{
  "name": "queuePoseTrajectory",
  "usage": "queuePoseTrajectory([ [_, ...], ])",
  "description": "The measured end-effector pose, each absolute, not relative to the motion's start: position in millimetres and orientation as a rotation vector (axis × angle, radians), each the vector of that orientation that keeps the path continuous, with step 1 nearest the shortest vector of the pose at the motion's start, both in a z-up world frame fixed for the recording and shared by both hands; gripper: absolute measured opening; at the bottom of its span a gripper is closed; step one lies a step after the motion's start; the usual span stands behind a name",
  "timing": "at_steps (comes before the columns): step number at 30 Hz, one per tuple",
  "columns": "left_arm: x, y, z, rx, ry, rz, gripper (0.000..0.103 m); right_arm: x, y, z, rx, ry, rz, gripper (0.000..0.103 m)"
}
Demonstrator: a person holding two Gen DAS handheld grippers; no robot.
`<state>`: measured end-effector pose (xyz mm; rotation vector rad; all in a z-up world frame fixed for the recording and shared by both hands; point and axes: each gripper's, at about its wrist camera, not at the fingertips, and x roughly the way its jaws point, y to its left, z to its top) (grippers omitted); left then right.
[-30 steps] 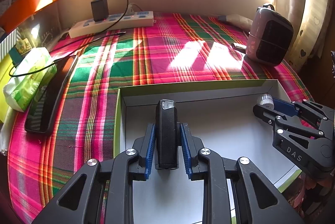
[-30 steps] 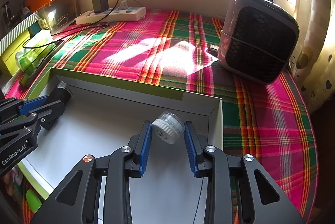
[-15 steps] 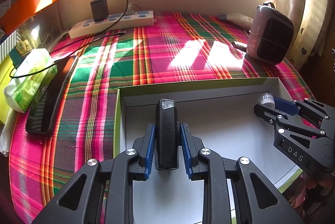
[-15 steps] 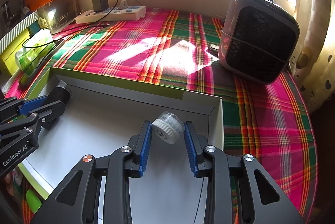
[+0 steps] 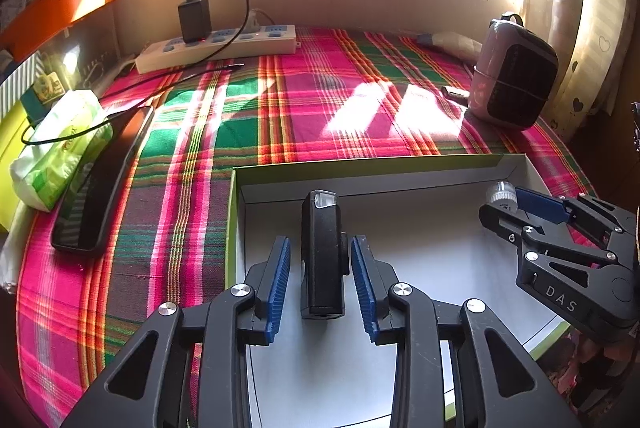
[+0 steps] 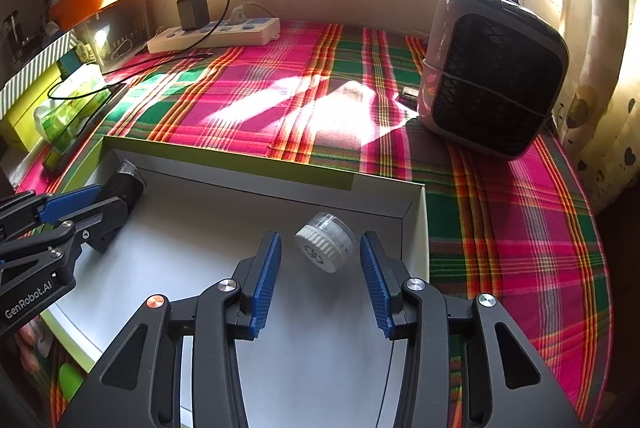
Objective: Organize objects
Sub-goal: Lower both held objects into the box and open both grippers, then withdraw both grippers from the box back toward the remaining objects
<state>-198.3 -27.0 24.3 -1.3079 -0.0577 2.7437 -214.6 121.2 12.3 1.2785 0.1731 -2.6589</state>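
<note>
Both hand-held grippers have opened, leaving black flashlight (image 5: 322,252) lying lens-end away.

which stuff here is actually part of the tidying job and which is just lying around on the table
Part of the job:
- black light, lying in the box between the left gripper's open jaws
- small clear jar between the right gripper's open jaws
- white box

Just lying about:
- power strip
- charger
- tissue pack
- phone
- heater
</note>
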Motion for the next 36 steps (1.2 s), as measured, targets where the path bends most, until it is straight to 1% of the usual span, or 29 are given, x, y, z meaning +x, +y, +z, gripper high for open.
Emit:
queuePoseTrajectory([
  [12,-181,-29,30,-1.285,-0.076,2.759,0.032,-201,126,21,1.251,0.133,-2.683,0.044],
  [24,-148,-28,42,-1.224,-0.064,2.789,0.032,-164,132,34,1.184,0.072,-2.7,0.044],
  [27,-137,-27,46,-1.179,-0.037,2.814,0.032,-153,132,36,1.168,0.062,-2.701,0.044],
  [36,-114,-28,49,-1.163,-0.063,2.798,0.032,-129,130,37,1.148,0.05,-2.701,0.044],
])
